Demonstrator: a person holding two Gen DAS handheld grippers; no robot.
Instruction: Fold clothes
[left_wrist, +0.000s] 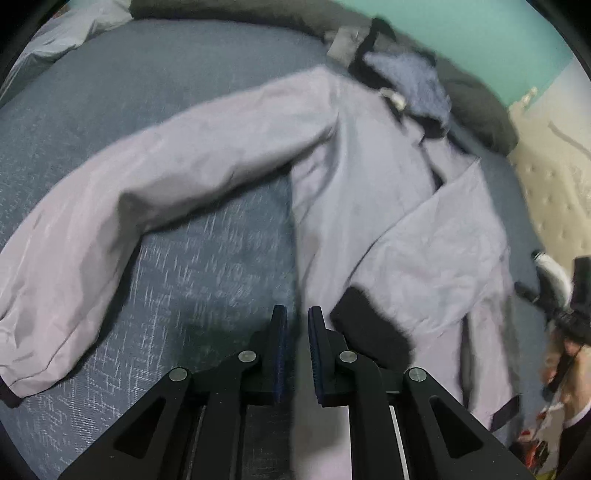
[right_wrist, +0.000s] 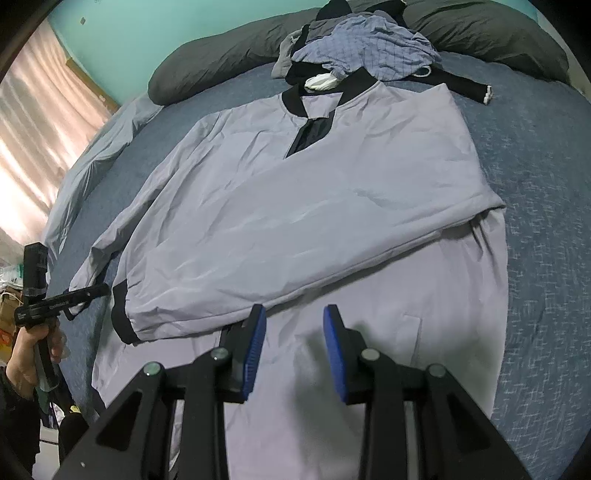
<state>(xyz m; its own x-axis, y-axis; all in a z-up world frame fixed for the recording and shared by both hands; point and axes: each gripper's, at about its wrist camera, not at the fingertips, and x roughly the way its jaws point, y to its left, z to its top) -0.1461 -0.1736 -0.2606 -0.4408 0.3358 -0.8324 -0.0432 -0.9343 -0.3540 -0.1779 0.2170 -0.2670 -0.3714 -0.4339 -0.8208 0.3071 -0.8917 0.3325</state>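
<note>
Curtain (right_wrist: 44, 129): hangs at the far left beside the bed and plays no part in the work.
Hand (right_wrist: 26, 365): grips the handle of the left gripper low at the bed's edge, which keeps the tool close to the near cuff.
Left gripper (left_wrist: 297, 314): its pads stand only a narrow slit apart with nothing between them. It hangs over bare bedspread just beside the black cuff.
Spread sleeve (left_wrist: 147, 166): lies flat and stretched out away from the body, where a fold could take it in.
Black cuff (right_wrist: 122, 314): ends the folded sleeve near the jacket's lower left corner.
Folded sleeve (right_wrist: 258, 258): lies slantwise across the chest from the far shoulder, so that side of the garment is narrowed.
Grey jacket (right_wrist: 332, 177): lies front up in the middle of the bed, collar toward the pillows and hem toward the grippers. With one sleeve in and one out, I judge the fold part done.
Right gripper (right_wrist: 294, 314): its blue pads are spread wide and hold nothing, poised above the hem just below the folded sleeve.
Bed (right_wrist: 535, 184): the blue spread serves as the folding surface.
Clothes pile (right_wrist: 362, 51): a checked garment and dark pieces are heaped loosely at the head, touching the collar.
Pillow (right_wrist: 207, 62): dark, lying against the teal wall behind the pile.
Containers: I can make out no basket or drawer, and the clothes rest on the bed alone.
</note>
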